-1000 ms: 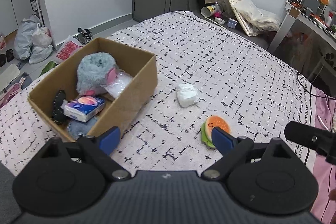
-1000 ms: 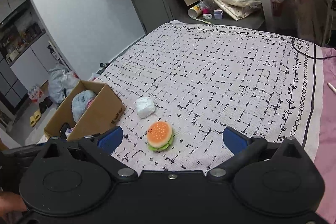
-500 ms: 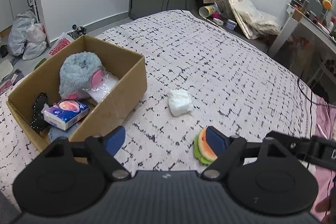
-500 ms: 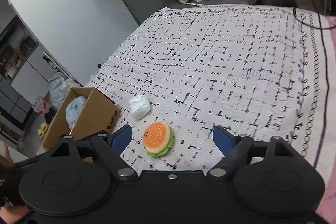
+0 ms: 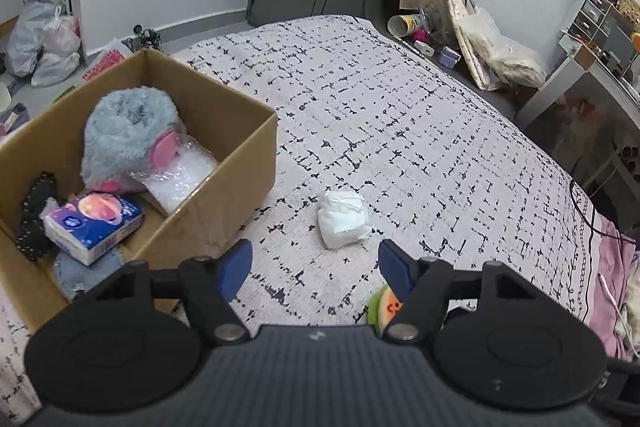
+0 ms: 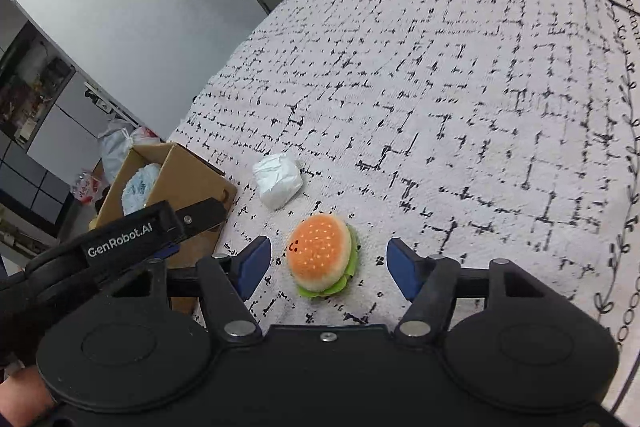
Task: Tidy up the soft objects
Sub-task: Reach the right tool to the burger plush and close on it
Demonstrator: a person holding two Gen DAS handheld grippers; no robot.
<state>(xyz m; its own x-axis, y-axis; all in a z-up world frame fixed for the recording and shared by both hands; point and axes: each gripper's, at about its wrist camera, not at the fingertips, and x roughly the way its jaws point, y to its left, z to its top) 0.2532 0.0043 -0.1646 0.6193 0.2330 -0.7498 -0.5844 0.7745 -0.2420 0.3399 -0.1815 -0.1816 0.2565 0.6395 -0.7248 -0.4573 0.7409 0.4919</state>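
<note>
A burger plush lies on the patterned bedspread between the fingers of my right gripper. Its jaws are closing, and the pads stand clear of the plush on both sides. A white soft wad lies just ahead of my left gripper, whose jaws are also closing with nothing between them. The burger plush peeks out behind the left gripper's right finger. The cardboard box at left holds a grey-blue plush, a tissue pack and bubble wrap.
The white wad and the box lie left of the burger, with the left gripper's body in front of the box. Clutter lines the floor past the bed's far end. A desk stands at right.
Both grippers came down and forward toward the bed while their jaws narrowed. The burger plush now lies between the right fingers, and the white wad is closer to the left gripper.
</note>
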